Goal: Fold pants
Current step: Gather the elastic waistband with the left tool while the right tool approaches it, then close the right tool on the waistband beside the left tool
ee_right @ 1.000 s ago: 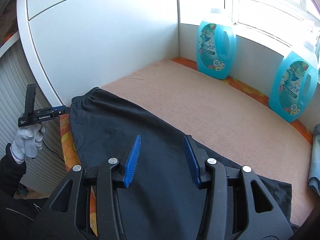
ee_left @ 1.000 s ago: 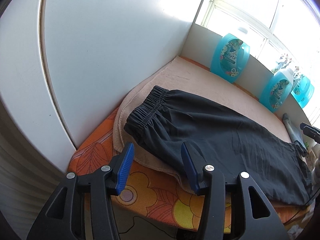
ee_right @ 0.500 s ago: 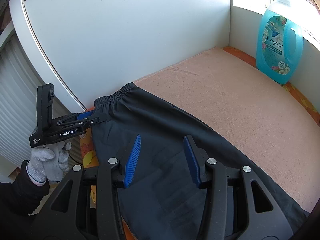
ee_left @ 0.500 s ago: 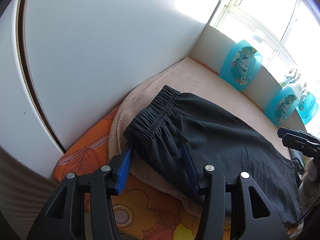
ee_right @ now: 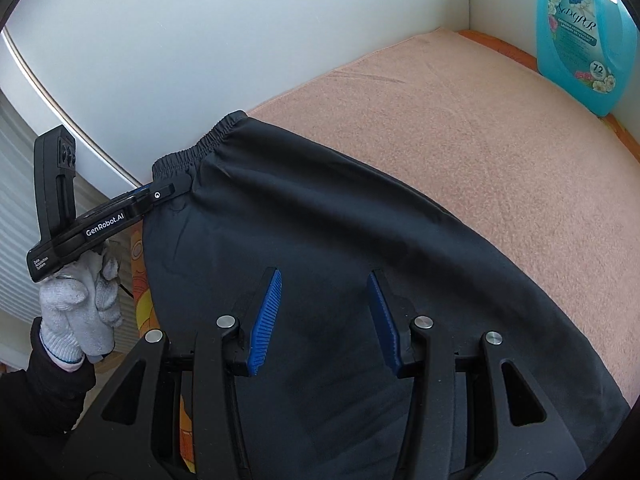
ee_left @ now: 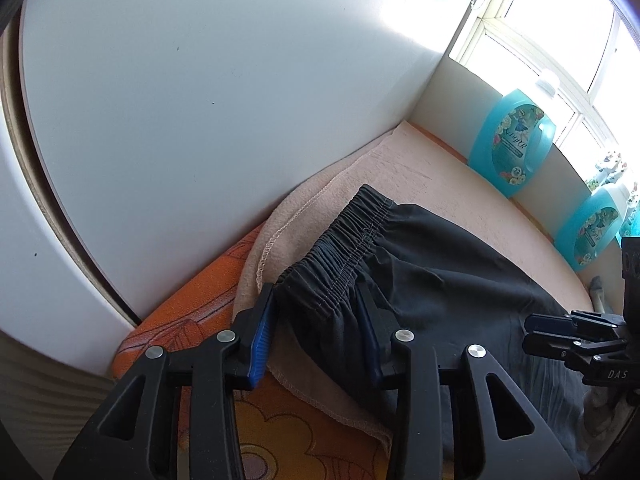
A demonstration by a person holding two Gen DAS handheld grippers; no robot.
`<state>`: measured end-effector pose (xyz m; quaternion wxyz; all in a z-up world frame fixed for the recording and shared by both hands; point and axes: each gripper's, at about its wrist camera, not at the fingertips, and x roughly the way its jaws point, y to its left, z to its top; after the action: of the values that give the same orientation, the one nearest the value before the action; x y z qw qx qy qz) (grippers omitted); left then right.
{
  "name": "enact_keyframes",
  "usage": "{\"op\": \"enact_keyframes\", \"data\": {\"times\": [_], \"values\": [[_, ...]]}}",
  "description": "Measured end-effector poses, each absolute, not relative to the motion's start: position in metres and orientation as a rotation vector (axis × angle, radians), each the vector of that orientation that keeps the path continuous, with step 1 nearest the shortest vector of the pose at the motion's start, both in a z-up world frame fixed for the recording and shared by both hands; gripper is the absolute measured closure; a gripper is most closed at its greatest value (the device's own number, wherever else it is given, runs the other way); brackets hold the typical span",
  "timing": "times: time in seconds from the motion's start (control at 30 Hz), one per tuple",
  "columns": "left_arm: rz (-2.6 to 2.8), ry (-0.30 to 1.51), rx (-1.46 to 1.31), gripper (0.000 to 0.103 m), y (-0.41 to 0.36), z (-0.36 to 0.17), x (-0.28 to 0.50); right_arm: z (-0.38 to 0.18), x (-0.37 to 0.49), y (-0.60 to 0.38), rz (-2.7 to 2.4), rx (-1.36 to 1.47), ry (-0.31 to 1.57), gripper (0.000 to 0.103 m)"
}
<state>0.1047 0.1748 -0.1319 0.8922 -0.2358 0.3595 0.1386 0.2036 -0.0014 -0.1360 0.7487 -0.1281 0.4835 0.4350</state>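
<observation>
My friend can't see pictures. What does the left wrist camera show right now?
An open left hand-held gripper straddles the stretchy waistband of black pants lying on a peach towel. The right hand-held gripper pokes in at the right edge, and two blue bottles stand by the sunny window.

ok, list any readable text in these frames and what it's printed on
"GenRobot.AI": side of the left gripper.
"Data Acquisition System": same body, rear end; tiny.
"72": round badge on the blue detergent bottle; its script brand name is not readable.
"DAS": body of the right gripper.
Second bottle: label too small.
</observation>
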Motion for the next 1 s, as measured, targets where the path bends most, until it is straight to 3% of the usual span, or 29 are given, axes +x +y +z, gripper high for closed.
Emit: {"op": "enact_keyframes", "data": {"times": [0.3, 0.57, 1.0], "values": [[0.269, 0.671, -0.435, 0.087, 0.164, -0.125, 0.096, -0.132, 0.206, 0.014, 0.959, -0.276, 1.088, 0.056], [0.272, 0.626, -0.238, 0.088, 0.134, -0.117, 0.089, -0.096, 0.221, 0.091, 1.092, -0.137, 1.134, 0.049], [0.259, 0.615, -0.142, 0.088, 0.135, -0.123, 0.087, -0.147, 0.242, 0.171, 1.015, -0.003, 1.377, 0.050]]}}
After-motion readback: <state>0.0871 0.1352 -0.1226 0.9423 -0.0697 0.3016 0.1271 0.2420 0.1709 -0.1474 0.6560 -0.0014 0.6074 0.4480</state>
